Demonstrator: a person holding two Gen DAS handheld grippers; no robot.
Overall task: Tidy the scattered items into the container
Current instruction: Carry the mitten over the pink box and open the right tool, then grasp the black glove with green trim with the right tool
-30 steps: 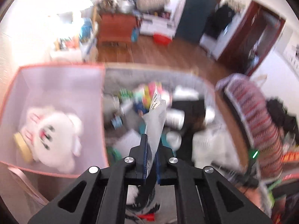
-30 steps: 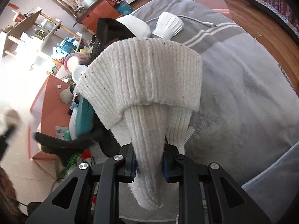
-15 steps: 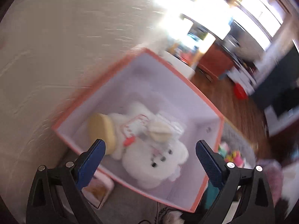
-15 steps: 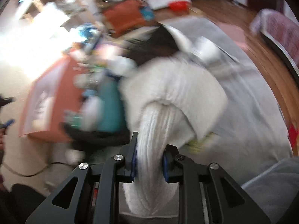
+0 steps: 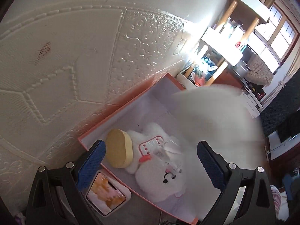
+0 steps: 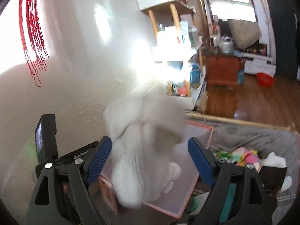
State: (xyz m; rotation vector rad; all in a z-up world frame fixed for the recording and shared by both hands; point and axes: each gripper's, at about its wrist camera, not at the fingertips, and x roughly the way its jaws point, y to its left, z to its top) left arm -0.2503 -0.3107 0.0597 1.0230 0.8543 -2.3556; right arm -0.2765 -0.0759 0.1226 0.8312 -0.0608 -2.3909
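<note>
Right tool (image 6: pixel 150 159) is opening, blurry white knit (image 6: pixel 142 150) loose between its pads over the orange box (image 6: pixel 195 183). Left tool (image 5: pixel 150 161) is wide, empty above the plush (image 5: pixel 159 176).

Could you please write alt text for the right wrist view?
A blurred white knitted garment falls from between the opening jaws of the right gripper toward the orange-rimmed box below, beside a white wall; scattered items lie on grey cloth at right.

Embossed cream wall (image 5: pixel 78 60), sunlit window (image 5: pixel 277 37), wood floor (image 6: pixel 234 101).
</note>
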